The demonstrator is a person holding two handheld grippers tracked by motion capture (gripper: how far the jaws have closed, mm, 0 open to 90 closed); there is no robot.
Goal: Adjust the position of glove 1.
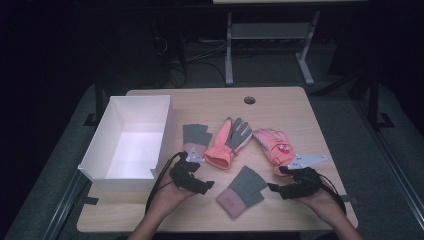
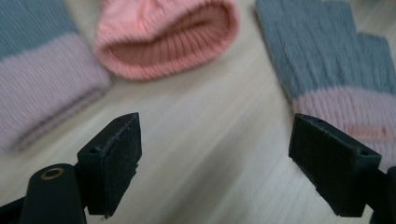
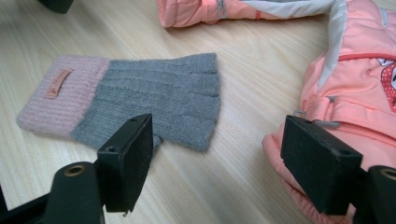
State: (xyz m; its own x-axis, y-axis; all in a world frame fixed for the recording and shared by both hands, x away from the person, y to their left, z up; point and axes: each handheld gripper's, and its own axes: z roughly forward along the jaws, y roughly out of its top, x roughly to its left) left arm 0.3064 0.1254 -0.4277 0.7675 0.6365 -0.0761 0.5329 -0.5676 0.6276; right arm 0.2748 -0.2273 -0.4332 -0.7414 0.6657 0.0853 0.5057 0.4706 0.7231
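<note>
Four gloves lie on the light wooden table (image 1: 280,102); white open box (image 1: 131,137) looks empty, so I judge nothing sorted yet. My right gripper (image 3: 217,158), fingers spread, nothing between them, sits just beside the grey-and-pink knitted fingerless glove (image 1: 241,192) near the front edge. Glove lies flat, long axis diagonal, pink cuff toward me. Left gripper (image 2: 215,154) fingers also spread, empty.

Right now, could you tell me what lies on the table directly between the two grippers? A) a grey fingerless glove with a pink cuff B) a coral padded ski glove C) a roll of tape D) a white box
A: in the high view the grey fingerless glove with a pink cuff lies flat between the left gripper and the right gripper, untouched by either.
</note>
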